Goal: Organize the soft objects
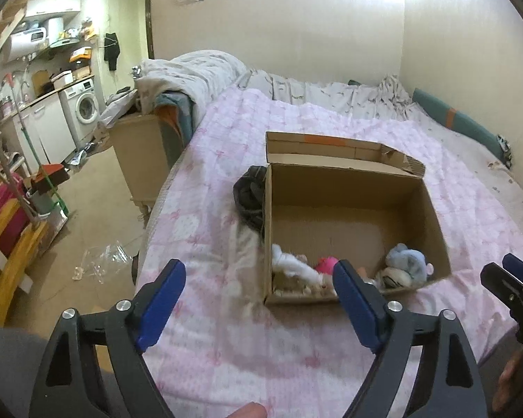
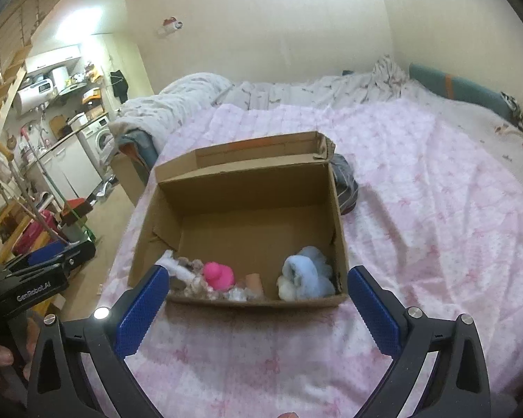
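On the quilted pink bedspread [image 2: 418, 209], fluffy plush toys [image 2: 307, 275] fill a cardboard box [image 2: 247, 181]; both claws gape empty.

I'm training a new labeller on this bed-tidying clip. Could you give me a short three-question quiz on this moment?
1. True or false: the cardboard box on the pink bedspread is shut.
2. Which toy lies at the right end of the box in the right wrist view? A pink toy; B blue plush toy; C white fluffy toy.
3. Fill in: the left gripper and right gripper each hold ____.

Key: 1 false, its flap stands open; 2 B; 3 nothing, both are open above the bedspread.
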A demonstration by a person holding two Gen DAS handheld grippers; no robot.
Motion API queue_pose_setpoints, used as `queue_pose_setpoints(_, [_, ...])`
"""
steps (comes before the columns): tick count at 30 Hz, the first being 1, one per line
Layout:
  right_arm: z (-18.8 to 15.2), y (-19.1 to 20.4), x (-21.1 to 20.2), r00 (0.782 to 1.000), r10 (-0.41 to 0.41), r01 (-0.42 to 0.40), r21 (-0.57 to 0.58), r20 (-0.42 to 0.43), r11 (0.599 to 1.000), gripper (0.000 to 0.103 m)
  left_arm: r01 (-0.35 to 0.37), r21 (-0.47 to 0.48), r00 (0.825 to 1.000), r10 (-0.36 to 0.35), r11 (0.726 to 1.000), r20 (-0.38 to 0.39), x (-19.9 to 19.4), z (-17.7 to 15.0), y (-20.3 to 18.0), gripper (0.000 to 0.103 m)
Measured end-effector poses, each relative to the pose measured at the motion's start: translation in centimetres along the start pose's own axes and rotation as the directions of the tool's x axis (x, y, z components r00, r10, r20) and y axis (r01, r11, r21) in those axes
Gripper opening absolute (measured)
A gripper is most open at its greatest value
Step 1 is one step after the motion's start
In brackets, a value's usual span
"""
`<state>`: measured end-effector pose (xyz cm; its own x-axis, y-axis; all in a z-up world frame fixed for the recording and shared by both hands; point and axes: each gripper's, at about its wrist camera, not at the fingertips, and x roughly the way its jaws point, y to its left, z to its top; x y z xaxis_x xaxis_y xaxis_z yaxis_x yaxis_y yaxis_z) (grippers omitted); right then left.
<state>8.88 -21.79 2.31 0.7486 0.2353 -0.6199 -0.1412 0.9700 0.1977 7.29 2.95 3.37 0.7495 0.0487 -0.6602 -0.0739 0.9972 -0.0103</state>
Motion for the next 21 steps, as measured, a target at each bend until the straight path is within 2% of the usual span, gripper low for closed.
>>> queue_pose_setpoints(3, [-0.6, 0.3, -1.3, 1.000, -0.009, 0.009, -0.024, 0.022, 1.000, 0.103, 0.013, -0.021, 1.000, -0.013, 1.000, 0.000, -1.1, -1.7, 0.5, 0.099])
queue_pose_setpoints(7, [-1.5, 1.3, -1.4, 0.998, -0.040, 0.044, -0.091, 0.043, 0.995, 0.103, 0.033, -0.033, 0.999, -0.032, 0.999, 0.015, -1.1, -2.3, 0.8, 0.102])
queue_pose_setpoints(10, [-1.8, 1.7, -0.7, 0.999, -0.030, 0.032, -0.091, 0.032, 0.995, 0.103, 0.021, -0.042, 0.999, -0.020, 0.999, 0.037, -0.8, -2.2, 0.9, 0.102])
queue_pose_setpoints(12, [-1.8, 1.9, -0.5, 0.999, -0.036, 0.039, -0.101, 0.035, 0.994, 0.103, 0.003, -0.026, 1.000, -0.002, 1.000, 0.018, -0.2, -2.3, 0.5, 0.102])
queue_pose_setpoints(14, [-1.9, 2.0, -0.2, 0.998, -0.048, 0.051, -0.100, 0.031, 0.994, 0.103, 0.008, -0.014, 1.000, -0.008, 1.000, -0.003, 0.3, -2.4, 0.2, 0.102])
queue_pose_setpoints(21, [-2.2, 1.2, 0.3, 0.998, -0.063, 0.063, -0.054, 0.002, 0.997, 0.103, 0.032, 0.025, 0.999, -0.032, 0.999, -0.007, 0.5, -2.5, -0.8, 0.102])
